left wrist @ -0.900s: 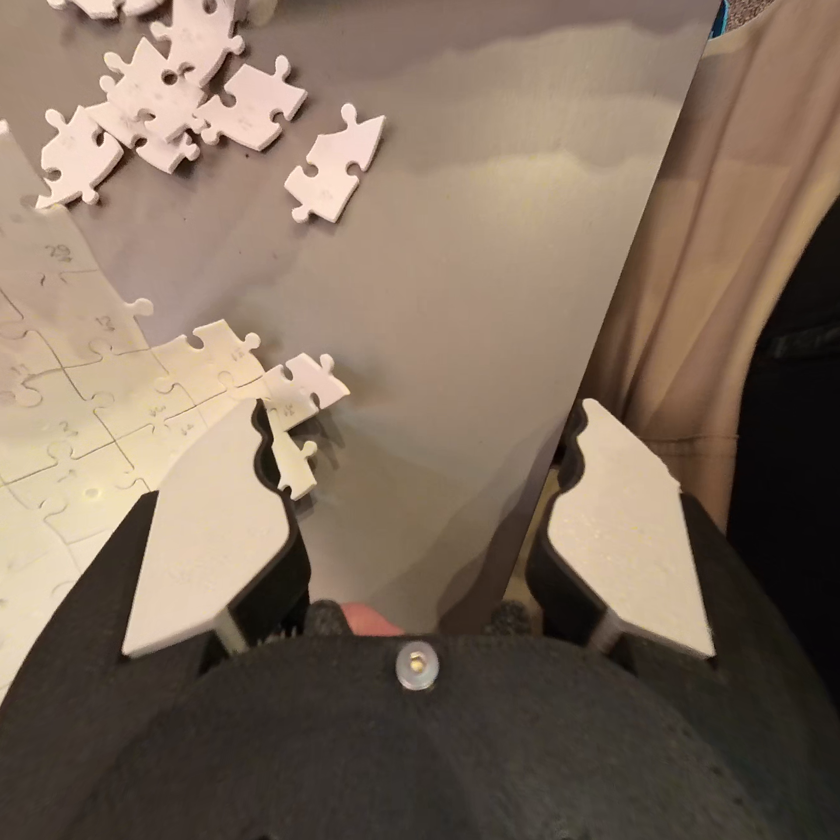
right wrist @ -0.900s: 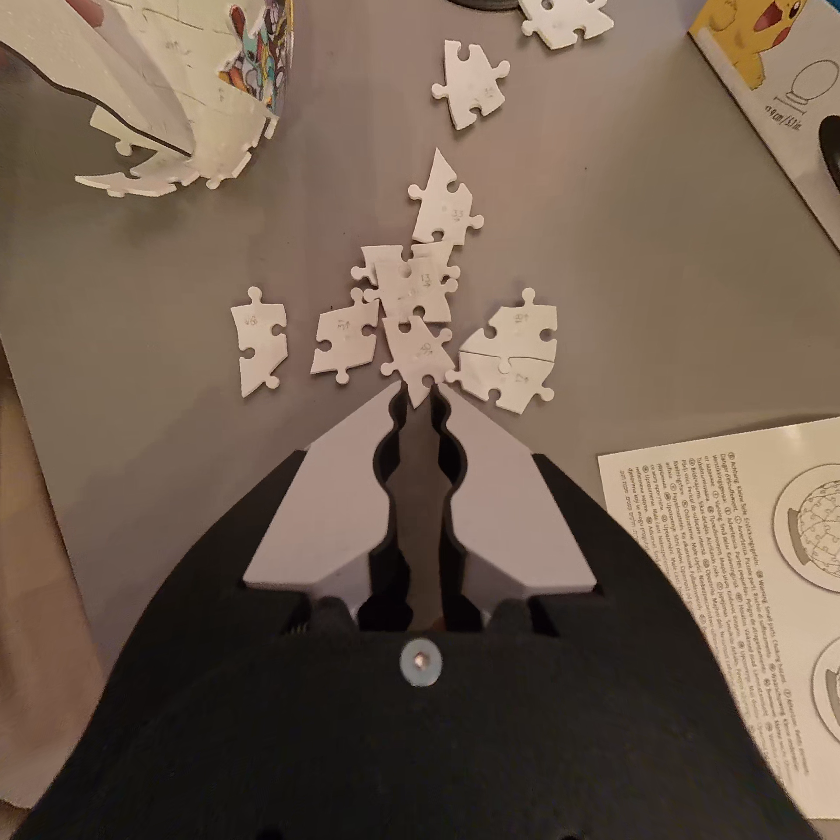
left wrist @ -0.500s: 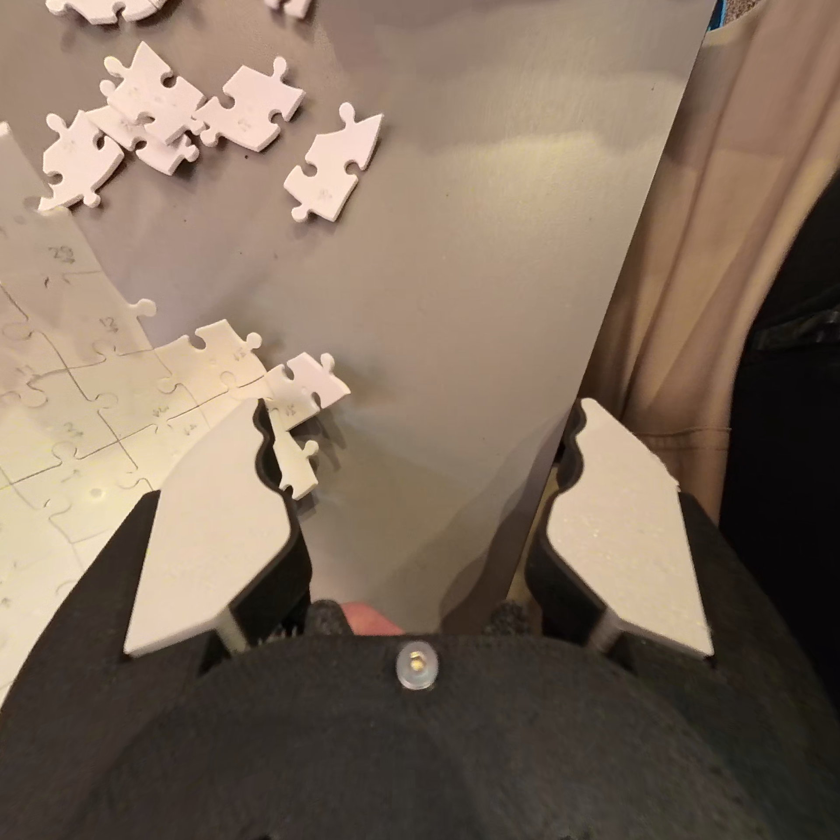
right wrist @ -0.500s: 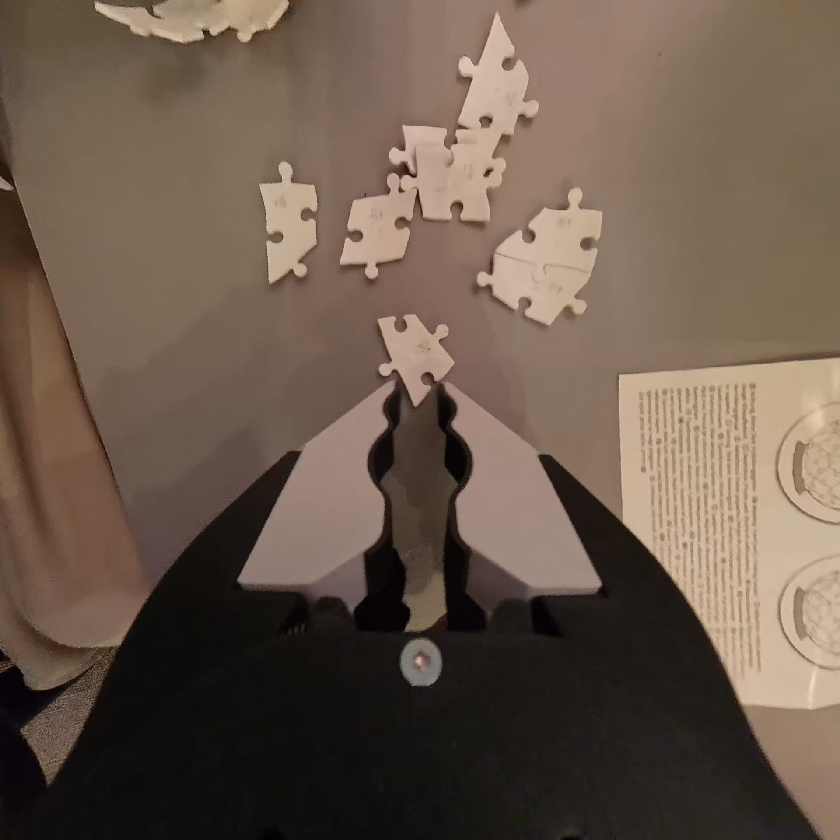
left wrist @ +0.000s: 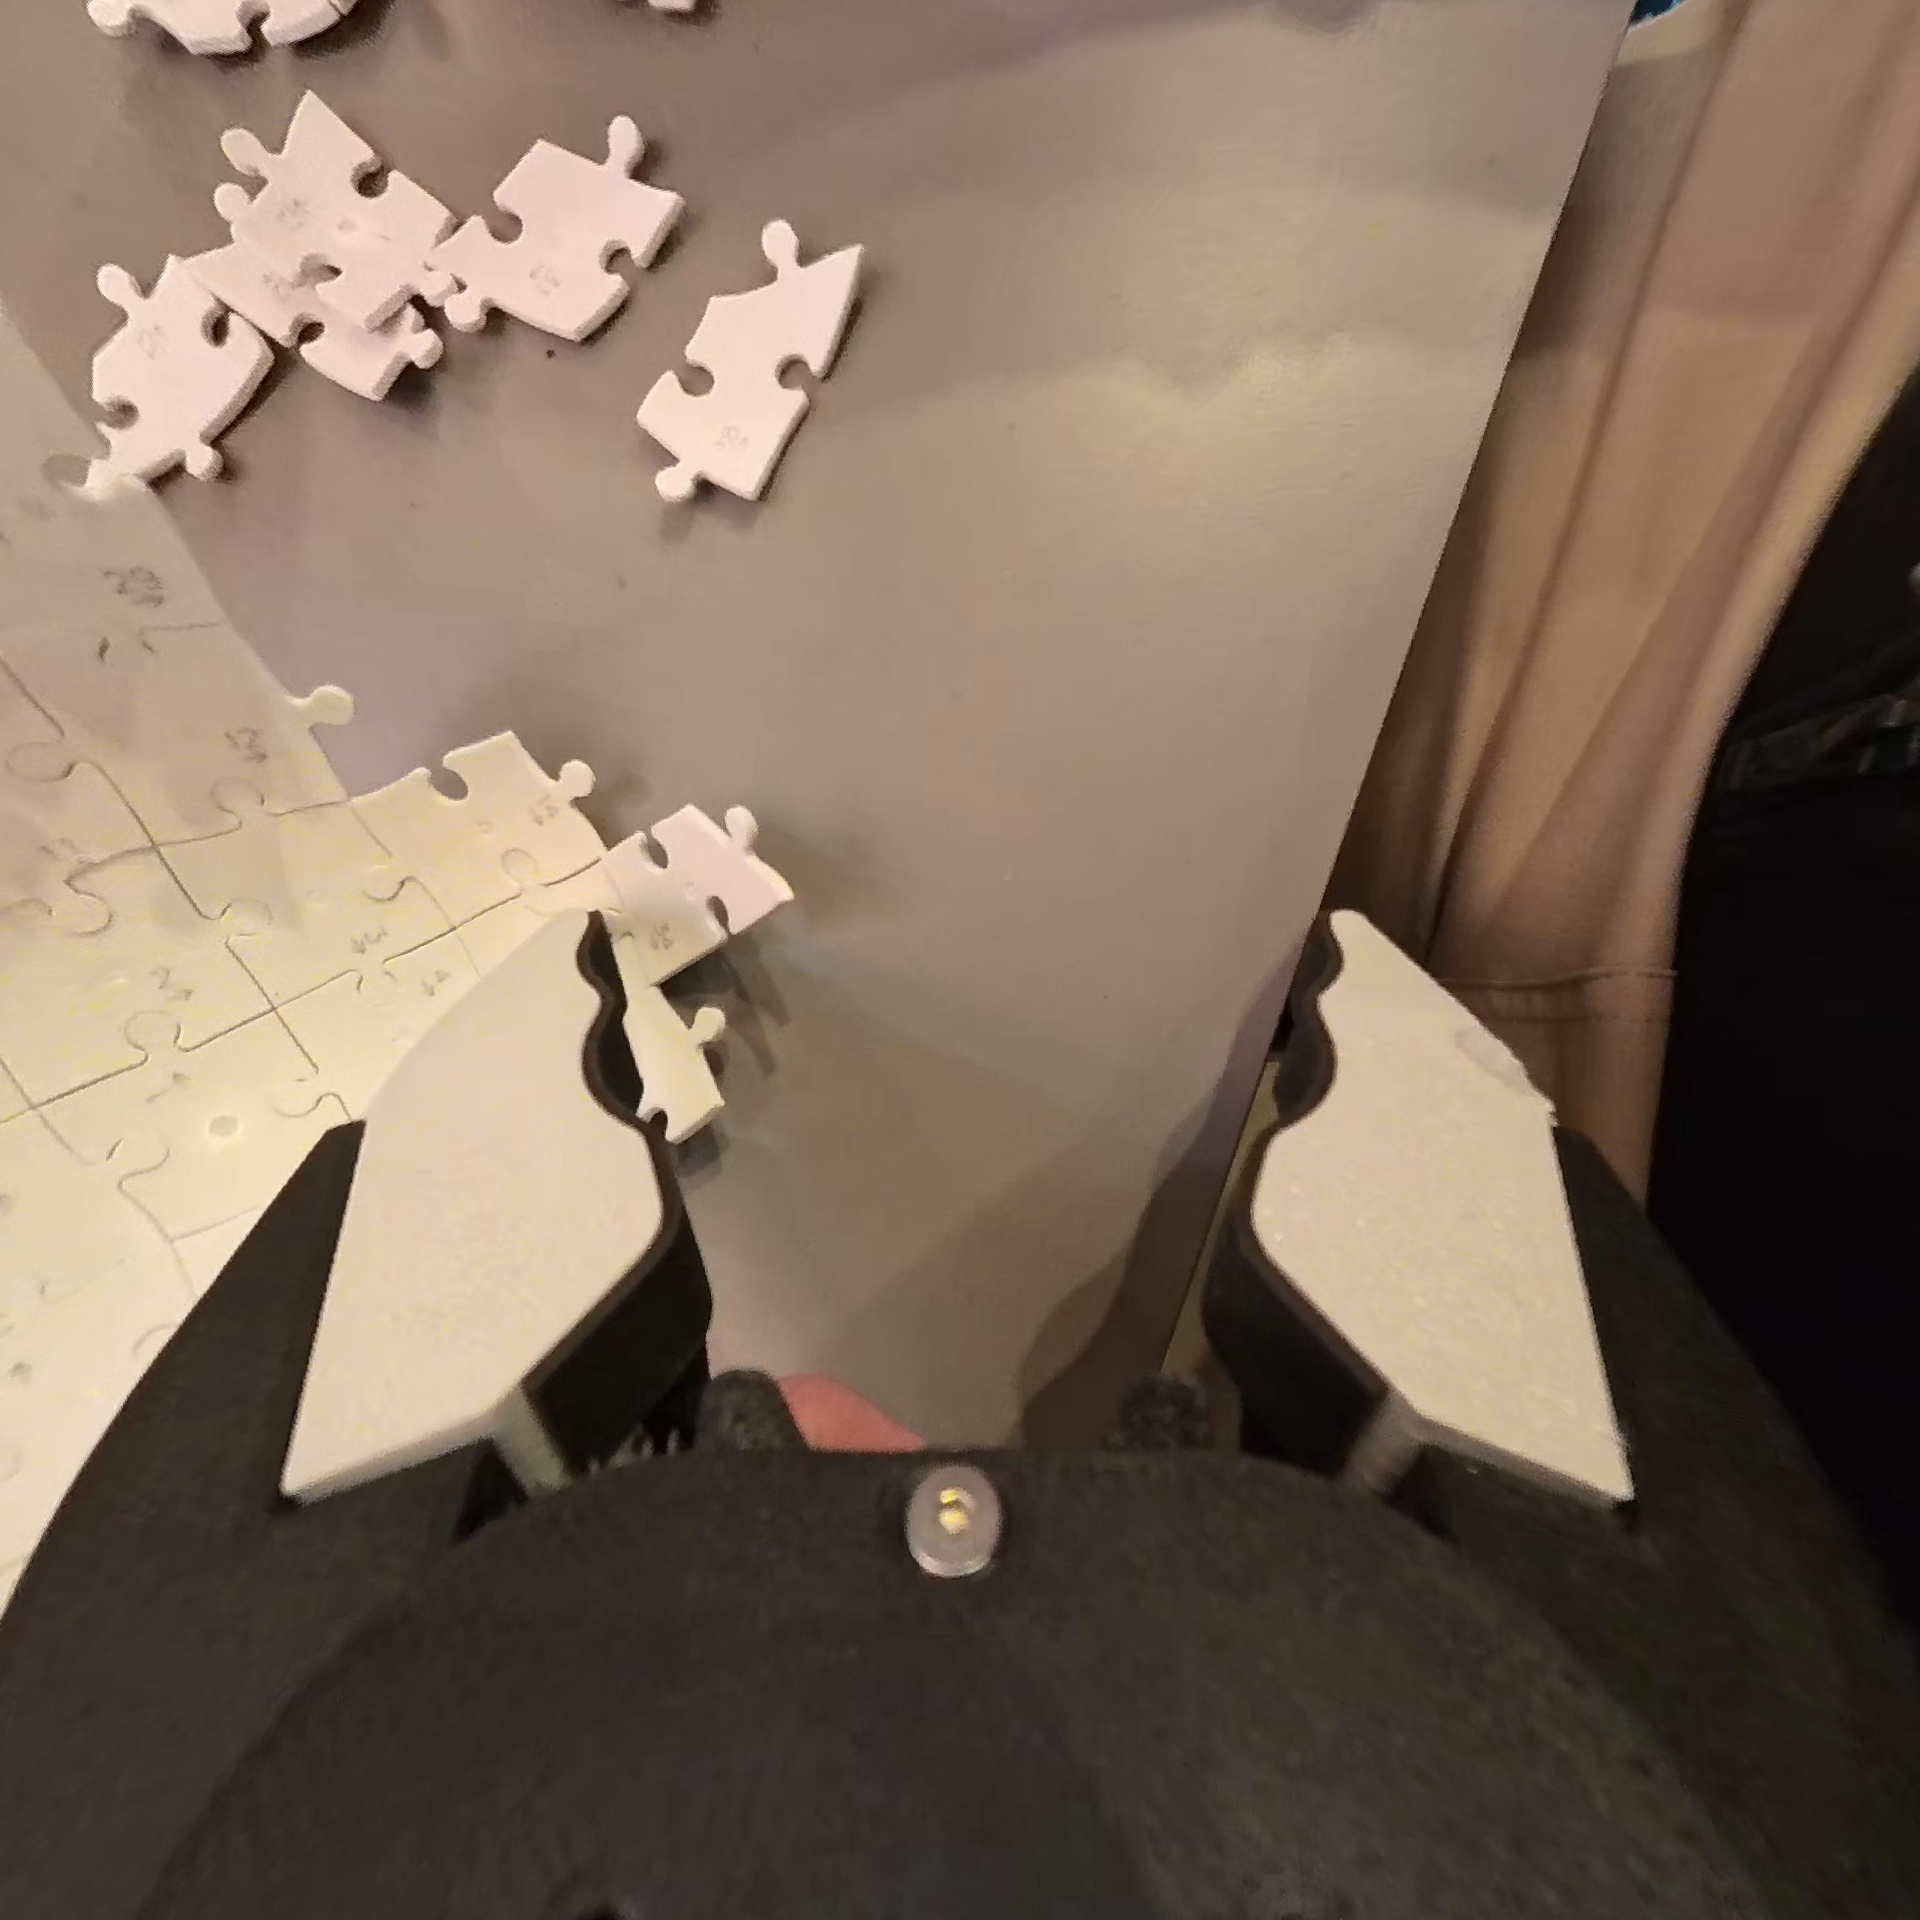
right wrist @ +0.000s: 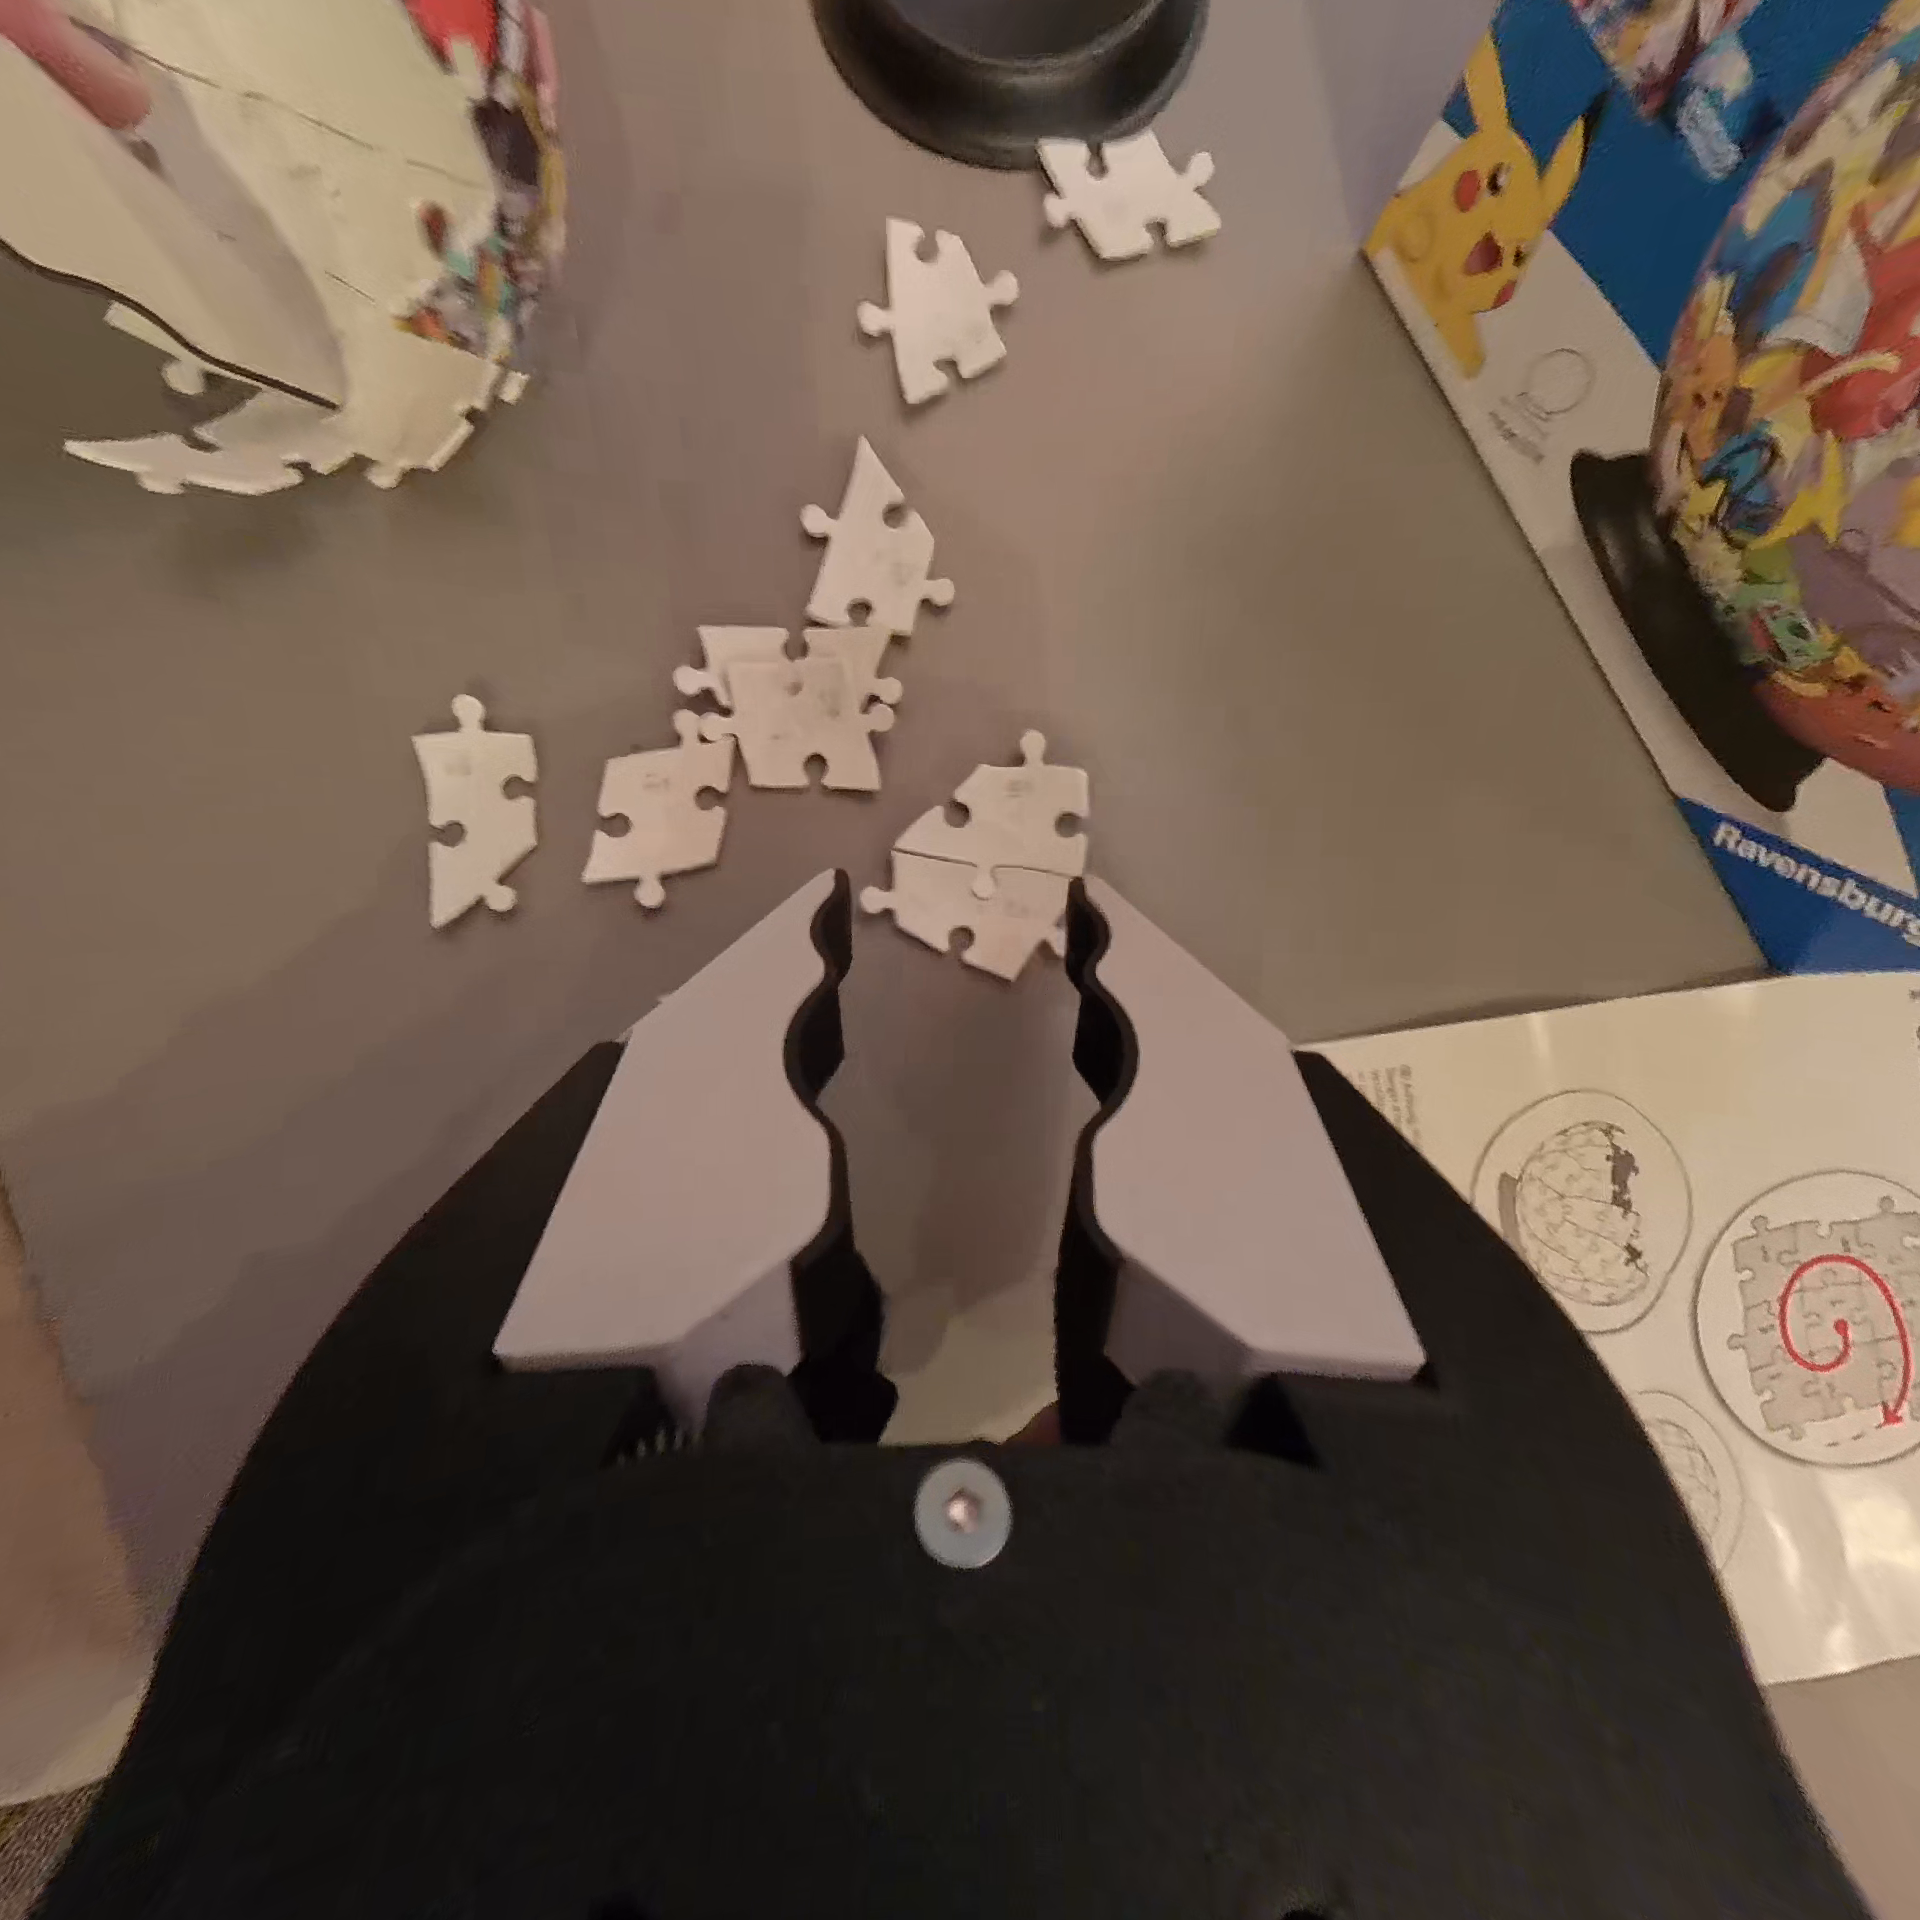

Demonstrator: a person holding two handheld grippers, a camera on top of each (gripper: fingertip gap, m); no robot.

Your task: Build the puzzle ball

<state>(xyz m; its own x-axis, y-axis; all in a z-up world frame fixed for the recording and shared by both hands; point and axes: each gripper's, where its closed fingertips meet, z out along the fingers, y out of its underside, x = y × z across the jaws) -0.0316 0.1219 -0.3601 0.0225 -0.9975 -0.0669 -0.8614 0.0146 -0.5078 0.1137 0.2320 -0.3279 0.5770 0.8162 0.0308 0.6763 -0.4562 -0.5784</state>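
The partly built puzzle ball (left wrist: 156, 987) is a white curved shell of joined pieces at the left, with printed colours on its outside in the right wrist view (right wrist: 488, 208). My left gripper (left wrist: 961, 925) is open wide, and its left finger (left wrist: 488, 1195) lies against the shell's edge pieces. My right gripper (right wrist: 956, 883) is open and empty, low over the grey table (right wrist: 1247, 623). Its tips are just short of a joined pair of white pieces (right wrist: 997, 862). Several loose white pieces (right wrist: 800, 717) lie face down ahead of it.
A black ring stand (right wrist: 1008, 94) sits at the far edge. The puzzle box (right wrist: 1662, 416) is at the right and an instruction sheet (right wrist: 1662, 1299) lies in front of it. The table edge (left wrist: 1455, 727) runs beside a person's beige clothing (left wrist: 1662, 520). More loose pieces (left wrist: 748, 374) lie ahead of my left gripper.
My right gripper was shut on a white puzzle piece; it is now open and that piece is out of sight. Its view shifted back toward the far table. My left gripper barely moved.
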